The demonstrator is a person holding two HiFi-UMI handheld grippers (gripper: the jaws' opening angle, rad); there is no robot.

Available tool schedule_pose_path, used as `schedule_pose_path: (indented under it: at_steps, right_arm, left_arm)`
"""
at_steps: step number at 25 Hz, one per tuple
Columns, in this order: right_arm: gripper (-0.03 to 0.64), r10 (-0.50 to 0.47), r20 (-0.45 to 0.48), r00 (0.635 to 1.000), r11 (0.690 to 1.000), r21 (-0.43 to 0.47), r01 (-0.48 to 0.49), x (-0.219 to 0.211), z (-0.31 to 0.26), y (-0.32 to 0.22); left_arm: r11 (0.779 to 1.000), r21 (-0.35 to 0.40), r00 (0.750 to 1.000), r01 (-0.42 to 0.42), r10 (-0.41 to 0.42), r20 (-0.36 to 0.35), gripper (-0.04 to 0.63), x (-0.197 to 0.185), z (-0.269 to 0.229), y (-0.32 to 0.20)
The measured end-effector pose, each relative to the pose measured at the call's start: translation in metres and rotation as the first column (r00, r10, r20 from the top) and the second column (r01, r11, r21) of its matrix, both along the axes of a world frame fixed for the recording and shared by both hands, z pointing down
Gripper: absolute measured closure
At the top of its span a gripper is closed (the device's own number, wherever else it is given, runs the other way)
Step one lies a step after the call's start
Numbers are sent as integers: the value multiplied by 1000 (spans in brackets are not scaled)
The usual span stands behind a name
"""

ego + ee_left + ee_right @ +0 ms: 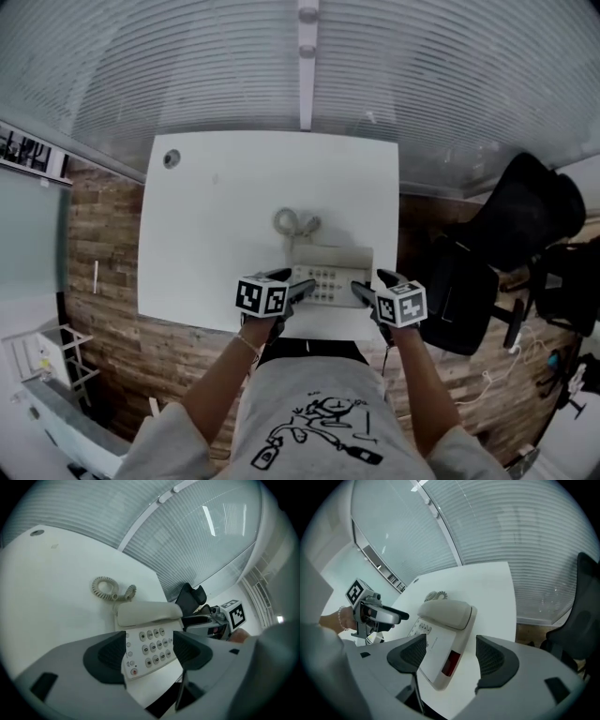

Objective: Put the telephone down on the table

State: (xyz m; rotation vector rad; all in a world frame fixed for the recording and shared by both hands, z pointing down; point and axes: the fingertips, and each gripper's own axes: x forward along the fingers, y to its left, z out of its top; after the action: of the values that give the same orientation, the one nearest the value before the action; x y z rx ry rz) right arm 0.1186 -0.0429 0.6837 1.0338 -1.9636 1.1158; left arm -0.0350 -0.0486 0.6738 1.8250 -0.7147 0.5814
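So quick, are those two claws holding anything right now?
Left gripper: open, holding nothing; the telephone lies just ahead, ungripped.
Right gripper: open, holding nothing.

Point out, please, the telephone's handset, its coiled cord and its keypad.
handset (146, 612): left gripper view, the middle of its smooth back.
coiled cord (112, 596): left gripper view, the near side of the loop.
keypad (155, 648): left gripper view, a central button.

This looks like an office. A white table (216, 225) stands against a far wall of striped frosted glass (450, 84). A desk telephone (328, 267) with a coiled cord (295, 223) lies on it. A black swivel chair (525, 220) stands at the right, on a wooden floor (98, 253).
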Motion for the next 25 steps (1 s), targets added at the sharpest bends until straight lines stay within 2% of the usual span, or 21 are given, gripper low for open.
schedule_pose_path:
  at_steps: [3,5,7,10,14,16,17,20,22,25]
  right_arm:
    - [276,-19,-35,999,994,107,22,1,-30,-8]
    - [308,-36,-24,999,979,199,40,-6,-54,-13]
    - [372,-56,8,998,952,302,51,-16,-82,-18]
    - [424,-78,50,996,905,422,50,-30,-121,-21]
    - [468,-120,112,986,847,530,43,-51,-177,-19]
    - [494,-146,131,981,814,579,44,-60,-205,-18]
    - [502,-157,137,978,798,601,44,-64,-218,-17]
    - [525,-186,145,972,744,667,42,-73,-257,-13]
    - [537,-210,147,967,701,712,44,-79,-283,-11]
    - [548,-241,145,959,637,770,44,-90,-321,-5]
  left_arm:
    - [999,51,1000,12,-11,-24,296,3,-25,-4]
    - [995,93,999,23,-19,-44,324,5,-45,-8]
    - [990,137,996,29,-18,-84,361,10,-67,-10]
    - [978,206,988,35,-3,-152,401,21,-104,-10]
    - [939,339,974,54,25,-226,516,30,-170,-10]
    - [898,434,964,73,48,-262,549,33,-206,-11]
    - [867,493,961,78,67,-269,566,34,-224,-11]
    - [745,664,965,67,121,-234,586,37,-267,-10]
    - [675,735,966,68,140,-218,592,38,-291,-6]
    - [599,796,962,89,155,-225,592,36,-323,-1]
